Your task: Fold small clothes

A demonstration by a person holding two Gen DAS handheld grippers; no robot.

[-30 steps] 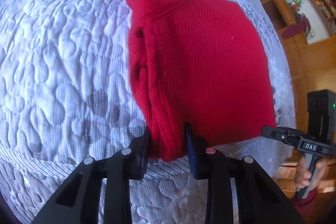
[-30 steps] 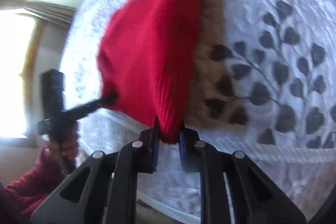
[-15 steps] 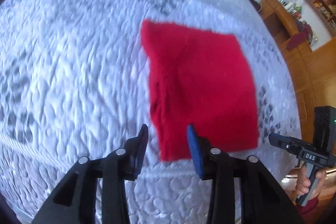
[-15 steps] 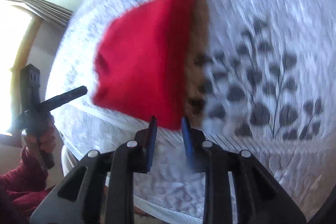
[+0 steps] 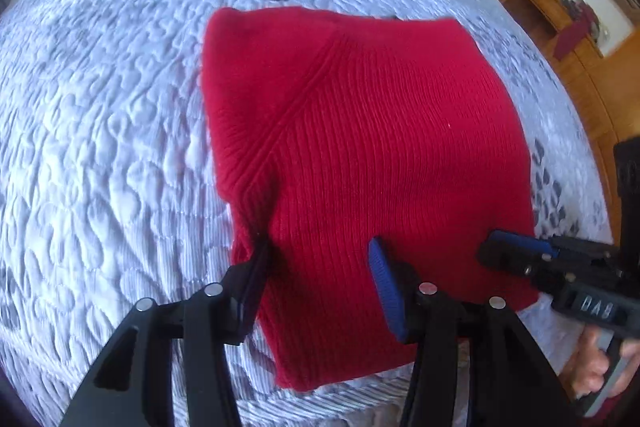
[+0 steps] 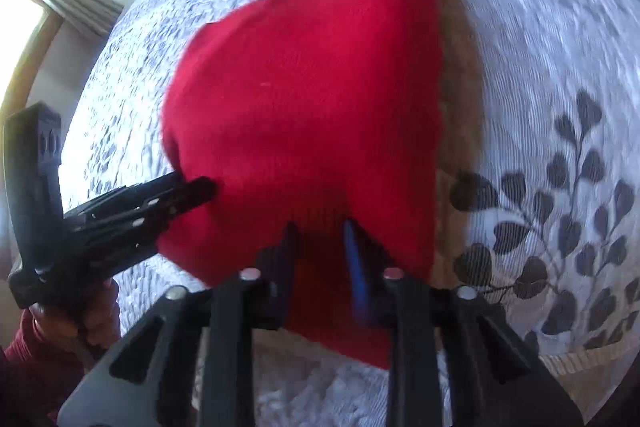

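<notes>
A folded red knit garment [image 5: 360,155] is lying flat on a bed covered with a white quilted bedspread [image 5: 100,147], filling the middle of the left wrist view and stretching from the upper centre toward the lower right. A ribbed seam is running diagonally across its upper left part.

The left gripper [image 5: 320,267] is pointing steeply down at the garment's near edge from the bottom of the frame. Its fingers [image 5: 384,283] are standing well apart and are widening, one black tip at the cloth's left edge and the blue-padded one resting over the red knit, with the fabric lying between them and not pinched.

In the right wrist view, which is somewhat blurred, the garment [image 6: 312,99] is taking up the centre of the frame, with a brownish band running along its right edge. The right gripper [image 6: 320,247] is coming in from the bottom, and its fingers [image 6: 354,259] are only narrowly apart and are drawing together, with the garment's near edge lying between them; whether the pads are pressing on the cloth cannot be told.

Dark leaf prints [image 6: 560,207] are showing on the bedspread at the right of that frame.
</notes>
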